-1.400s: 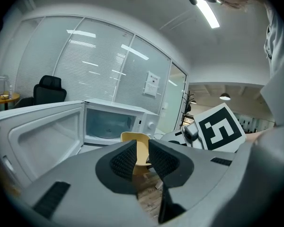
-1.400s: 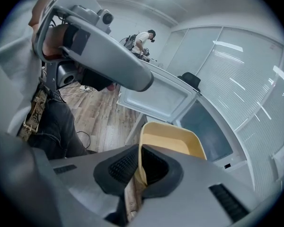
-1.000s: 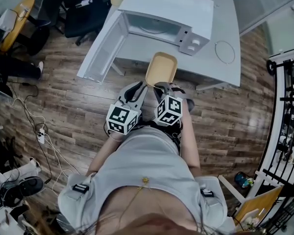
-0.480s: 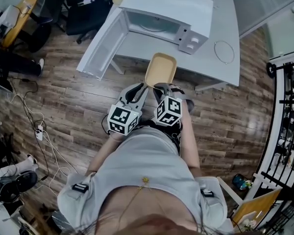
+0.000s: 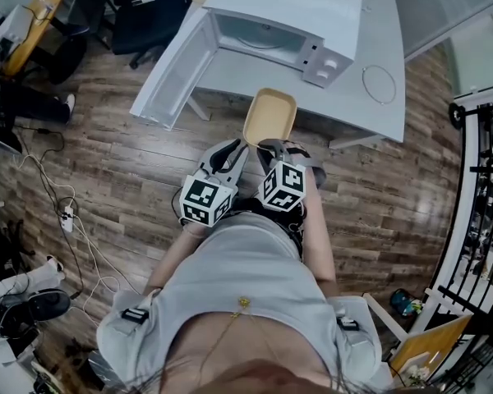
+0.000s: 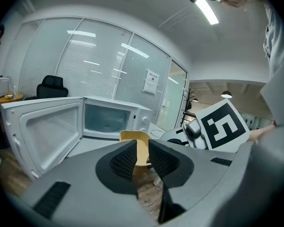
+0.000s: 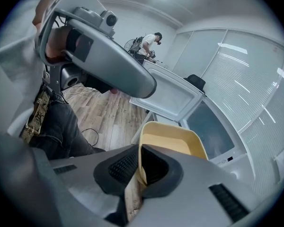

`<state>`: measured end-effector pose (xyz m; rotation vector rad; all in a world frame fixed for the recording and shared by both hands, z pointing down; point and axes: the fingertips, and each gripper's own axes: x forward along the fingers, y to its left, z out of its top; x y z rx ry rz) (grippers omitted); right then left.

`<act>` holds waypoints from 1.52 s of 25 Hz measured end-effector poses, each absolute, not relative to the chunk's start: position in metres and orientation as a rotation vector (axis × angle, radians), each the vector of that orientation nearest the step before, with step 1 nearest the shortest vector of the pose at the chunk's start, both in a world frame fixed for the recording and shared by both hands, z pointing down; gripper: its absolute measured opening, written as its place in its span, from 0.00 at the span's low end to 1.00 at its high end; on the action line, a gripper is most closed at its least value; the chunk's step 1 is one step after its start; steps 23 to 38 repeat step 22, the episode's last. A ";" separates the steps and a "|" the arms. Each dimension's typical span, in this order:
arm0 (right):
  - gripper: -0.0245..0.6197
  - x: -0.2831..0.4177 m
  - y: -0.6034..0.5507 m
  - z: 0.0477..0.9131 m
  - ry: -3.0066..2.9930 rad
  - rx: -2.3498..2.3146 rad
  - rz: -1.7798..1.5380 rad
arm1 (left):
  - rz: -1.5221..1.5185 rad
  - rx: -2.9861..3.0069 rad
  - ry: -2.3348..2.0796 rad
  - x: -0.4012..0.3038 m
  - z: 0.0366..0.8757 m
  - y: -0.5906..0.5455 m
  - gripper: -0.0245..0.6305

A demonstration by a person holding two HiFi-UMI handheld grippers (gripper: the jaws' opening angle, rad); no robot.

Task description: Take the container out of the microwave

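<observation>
Head view: the yellow container (image 5: 270, 115) is outside the microwave (image 5: 287, 11), held in the air over the near edge of the grey table (image 5: 370, 113) and the wood floor (image 5: 107, 162), in front of the cavity, whose door (image 5: 168, 76) stands swung wide to the left. The right gripper (image 5: 267, 144) carries it by its near short wall. In the right gripper view the two jaws are pressed onto that wall, one pad inside the container and one outside, and the tray-like body extends away from the jaws toward the microwave; its inside looks empty. The left gripper (image 5: 237, 148) sits just beside the container's near left corner. In the left gripper view its jaws stand a narrow gap apart with nothing pinched; the container shows only beyond that gap. I judge the container to be light, with a thin, fairly stiff wall that looks like plastic, and with a smooth surface. A single pinch on one short wall leaves the whole length cantilevered, so I expect it to want to droop or pivot about the pads if I swing it quickly. The rim of the near wall is the sensible hold, deep enough that the pads bear on flat wall, not on the lip. A second hold by the left gripper on the adjacent corner would steady it.
</observation>
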<state>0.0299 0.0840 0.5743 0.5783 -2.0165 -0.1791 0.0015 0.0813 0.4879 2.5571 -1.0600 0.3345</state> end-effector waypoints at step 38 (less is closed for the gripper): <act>0.09 0.028 0.068 0.582 -2.003 0.569 -0.167 | 0.343 2.553 -1.060 -0.004 0.492 0.061 0.16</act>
